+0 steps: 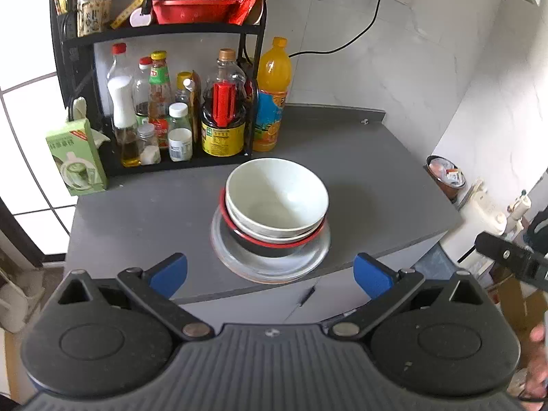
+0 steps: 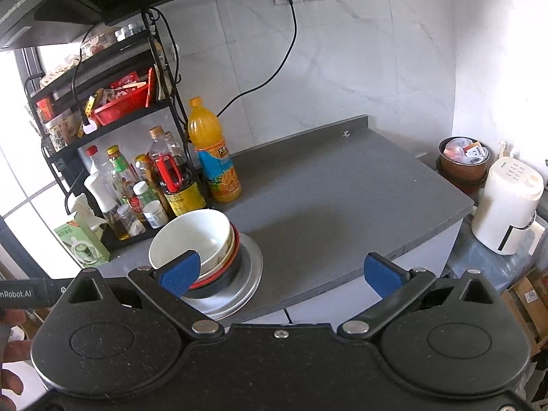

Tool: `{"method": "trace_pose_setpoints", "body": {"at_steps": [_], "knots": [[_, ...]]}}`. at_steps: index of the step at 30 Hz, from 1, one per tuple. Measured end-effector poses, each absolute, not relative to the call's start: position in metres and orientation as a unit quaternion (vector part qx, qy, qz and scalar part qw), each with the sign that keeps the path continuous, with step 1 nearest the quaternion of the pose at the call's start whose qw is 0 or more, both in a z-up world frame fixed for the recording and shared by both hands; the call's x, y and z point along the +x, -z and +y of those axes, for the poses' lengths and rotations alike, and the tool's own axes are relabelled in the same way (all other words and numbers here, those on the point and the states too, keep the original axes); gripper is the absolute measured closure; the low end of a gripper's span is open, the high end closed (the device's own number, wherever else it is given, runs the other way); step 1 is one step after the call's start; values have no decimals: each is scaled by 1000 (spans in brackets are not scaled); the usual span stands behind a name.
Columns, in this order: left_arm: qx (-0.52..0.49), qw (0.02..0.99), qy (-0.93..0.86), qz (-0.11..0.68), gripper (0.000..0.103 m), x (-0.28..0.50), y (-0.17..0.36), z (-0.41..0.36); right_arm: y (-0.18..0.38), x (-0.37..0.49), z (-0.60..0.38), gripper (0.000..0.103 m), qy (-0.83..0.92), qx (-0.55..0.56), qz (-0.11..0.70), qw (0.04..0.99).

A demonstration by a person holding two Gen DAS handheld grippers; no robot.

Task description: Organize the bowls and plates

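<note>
The left gripper (image 1: 270, 272) is hovering wide open and empty, its blue pads framing the stack at frame centre: a white ceramic bowl (image 1: 275, 198) nesting in a red-rimmed black bowl (image 1: 274, 245) on a round grey plate (image 1: 270, 260). The right gripper (image 2: 281, 274) is likewise gaping empty, the stack sitting lower left on the grey countertop (image 2: 342, 188).

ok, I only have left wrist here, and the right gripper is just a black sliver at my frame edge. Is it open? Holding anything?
Observer: The right gripper is open, jaws spread wide, nothing between them.
Operator: Where's it aimed relative to the bowl stack?
Observer: Mostly at the grey counter to the right of the stack. Its left pad overlaps the white bowl in the image, but I can't tell if they touch.
</note>
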State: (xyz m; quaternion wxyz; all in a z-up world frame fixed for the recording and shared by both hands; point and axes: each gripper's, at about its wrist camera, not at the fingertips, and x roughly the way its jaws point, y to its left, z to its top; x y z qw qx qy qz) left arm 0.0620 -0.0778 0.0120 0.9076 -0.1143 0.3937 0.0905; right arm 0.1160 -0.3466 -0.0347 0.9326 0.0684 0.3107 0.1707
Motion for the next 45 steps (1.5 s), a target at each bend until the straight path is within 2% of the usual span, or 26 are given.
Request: {"method": "trace_pose_setpoints", "body": {"at_steps": [17,45], "knots": [[-95,913,-55,393,1,31,-10,-68,33,69,-323,0,-144,47,317,936],[-84,911,-54,400,1,24,-2,-63,33,61,-325,0,-137,33,316,938]]}}
